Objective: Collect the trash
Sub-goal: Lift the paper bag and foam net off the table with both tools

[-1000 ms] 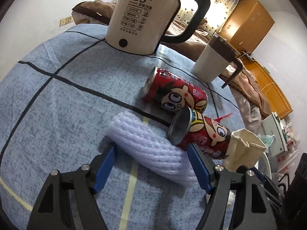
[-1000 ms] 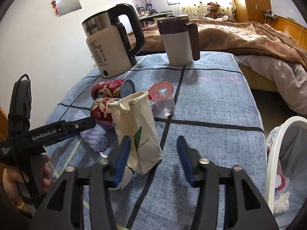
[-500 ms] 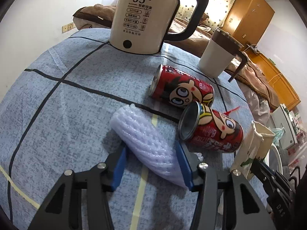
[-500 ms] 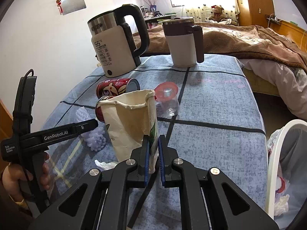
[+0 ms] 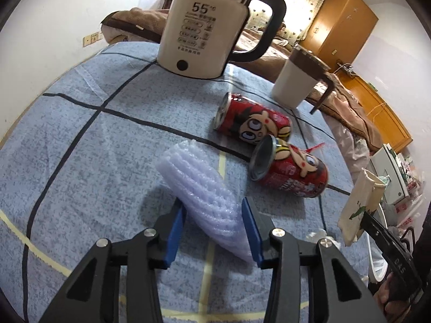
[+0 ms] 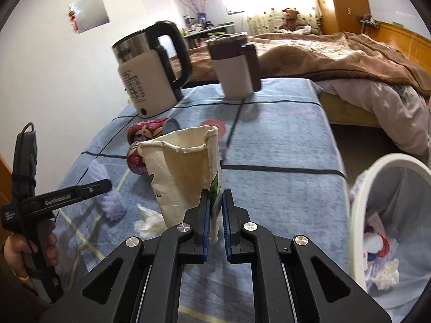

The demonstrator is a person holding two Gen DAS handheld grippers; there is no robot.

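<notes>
We note the left gripper (image 5: 214, 230), jaws just closing, pressed onto the white foam net sleeve (image 5: 199, 191) lying on the blue tablecloth (image 5: 80, 140). The right gripper (image 6: 214, 224) pinches the crushed paper cup's (image 6: 183, 177) wall, beside the waste bin (image 6: 358, 193).

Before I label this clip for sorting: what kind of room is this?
Most likely a bedroom at home: a bed with a brown blanket, a wooden wardrobe, and a kettle on a cloth-covered table.
</notes>
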